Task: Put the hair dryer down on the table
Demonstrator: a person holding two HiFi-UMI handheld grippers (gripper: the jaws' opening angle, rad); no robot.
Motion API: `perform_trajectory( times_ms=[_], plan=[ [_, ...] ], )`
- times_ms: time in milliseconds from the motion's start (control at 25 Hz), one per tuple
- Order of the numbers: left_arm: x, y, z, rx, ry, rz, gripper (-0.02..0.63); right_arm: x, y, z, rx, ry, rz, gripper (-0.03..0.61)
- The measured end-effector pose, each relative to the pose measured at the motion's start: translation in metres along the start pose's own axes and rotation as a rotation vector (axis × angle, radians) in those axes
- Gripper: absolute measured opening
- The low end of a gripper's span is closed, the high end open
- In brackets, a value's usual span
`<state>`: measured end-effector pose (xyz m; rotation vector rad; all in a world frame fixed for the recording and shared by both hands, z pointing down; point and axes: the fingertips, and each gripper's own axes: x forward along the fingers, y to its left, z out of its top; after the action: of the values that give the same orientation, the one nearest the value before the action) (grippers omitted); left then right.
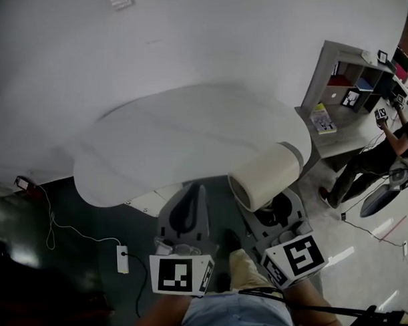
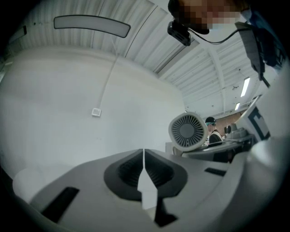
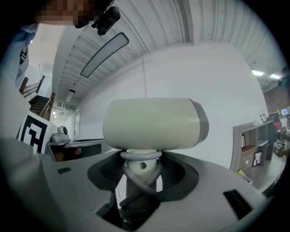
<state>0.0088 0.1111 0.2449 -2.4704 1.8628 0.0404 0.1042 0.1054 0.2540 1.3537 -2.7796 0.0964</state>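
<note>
A cream hair dryer with a grey rear band is held up in the air at the near edge of the white oval table. My right gripper is shut on its handle, with the grey cord wound round the handle between the jaws. The barrel lies crosswise above the jaws. My left gripper is shut with nothing in it, to the left of the dryer. From the left gripper view the dryer's round grille shows to the right.
A white wall stands behind the table. A grey shelf unit and desk are at the right, with a seated person beside them. A power strip and cable lie on the dark floor at the left.
</note>
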Motion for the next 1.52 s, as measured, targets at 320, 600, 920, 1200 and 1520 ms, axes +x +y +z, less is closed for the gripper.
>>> perform_trajectory(
  times_ms=[320, 600, 920, 1200, 1520],
  plan=[
    [0.095, 0.032, -0.003, 0.006, 0.018, 0.041, 0.017, 0.083, -0.062, 0.001, 0.019, 0.039, 0.038, 0.224],
    [0.165, 0.053, -0.008, 0.010, 0.034, 0.074, 0.017, 0.143, -0.109, 0.004, 0.016, 0.051, 0.072, 0.224],
    [0.212, 0.075, -0.005, 0.015, 0.003, 0.108, 0.017, 0.196, -0.134, 0.012, -0.008, 0.046, 0.113, 0.224],
    [0.227, 0.116, -0.006, 0.007, -0.008, 0.164, 0.017, 0.248, -0.132, 0.026, -0.046, 0.034, 0.156, 0.224],
    [0.265, 0.193, -0.020, -0.009, 0.004, 0.180, 0.017, 0.337, -0.126, 0.022, -0.056, 0.055, 0.156, 0.224]
  ],
)
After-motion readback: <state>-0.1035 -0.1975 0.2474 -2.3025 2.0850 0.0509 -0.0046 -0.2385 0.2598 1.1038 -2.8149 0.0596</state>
